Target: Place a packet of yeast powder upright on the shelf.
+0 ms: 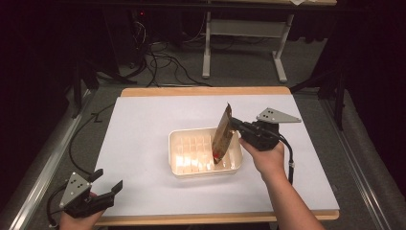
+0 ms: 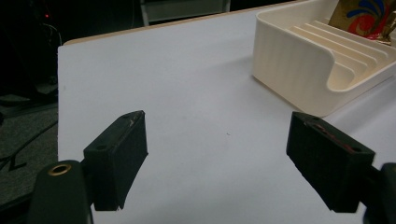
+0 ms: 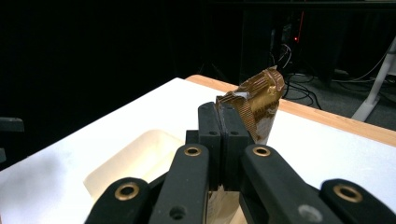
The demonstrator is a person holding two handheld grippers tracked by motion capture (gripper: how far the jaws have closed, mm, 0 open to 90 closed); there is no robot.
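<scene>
A cream plastic tray with ribbed compartments sits near the middle of the white table. My right gripper is shut on the upper edge of a brown-gold foil packet, which hangs upright with its lower end inside the tray. In the right gripper view the jaws meet on the crinkled top of the packet, above the tray. My left gripper rests at the front left corner of the table, open. In the left gripper view its fingers stand wide apart, and the tray lies ahead to the right.
The white table top has a wooden edge front and back. Beyond its far edge, the legs of another table and loose cables stand on the floor. A metal rail runs along the left side.
</scene>
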